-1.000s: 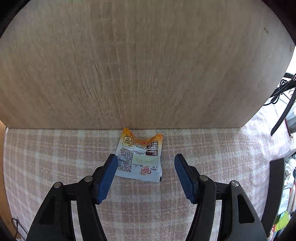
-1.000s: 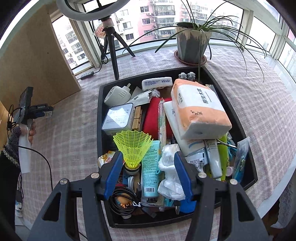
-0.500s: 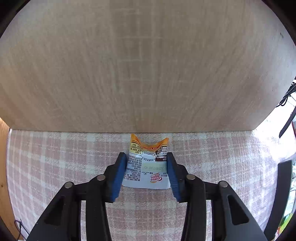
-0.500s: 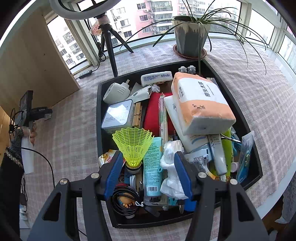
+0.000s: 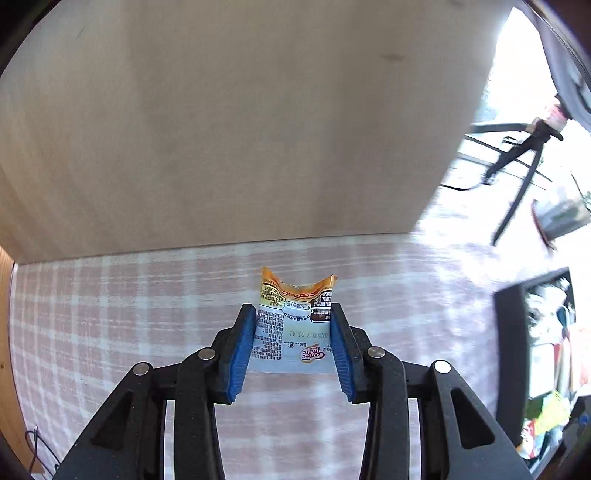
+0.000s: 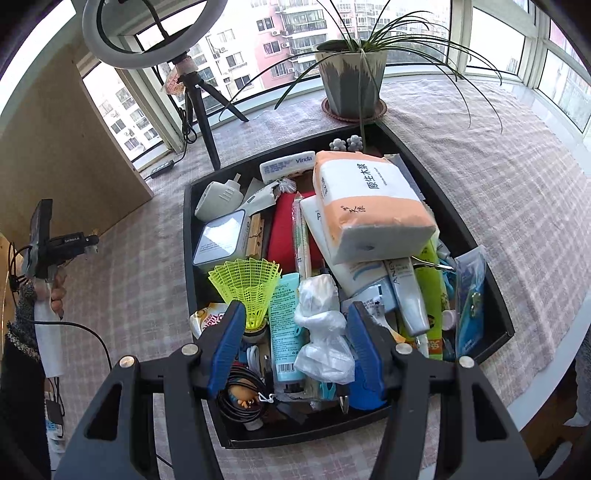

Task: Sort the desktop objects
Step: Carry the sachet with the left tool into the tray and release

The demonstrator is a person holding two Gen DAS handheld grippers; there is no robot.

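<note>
With my left claw [image 5: 293,338] now pinched on the Coffee-mate sachet [image 5: 293,325], its blue pads pressing both side edges so the thin packet bows between them, the pick is made: a second ago those jaws stood wide either side of the sachet as it lay flat on the checked cloth near the wooden panel, and since then they have come together and the packet has come up off the bench [image 5: 110,314] with them. The blurred cloth and panel tell me the hand is on the move. I judge this means one more item is ready to be carried to its place, probably the tray at the right edge of this view.

My right claw [image 6: 295,332] has not altered; its jaws stand about half open and grip nothing, hanging over the near end of the black tray [image 6: 491,273], above a turquoise tube [image 6: 284,325] and a crumpled plastic bag [image 6: 323,332]. Just beyond sits a yellow shuttlecock [image 6: 245,284], then a tissue pack [image 6: 369,206] heaped on the clutter. Beyond the tray stands a potted plant [image 6: 352,79], and a ring light on its tripod [image 6: 155,33].
</note>
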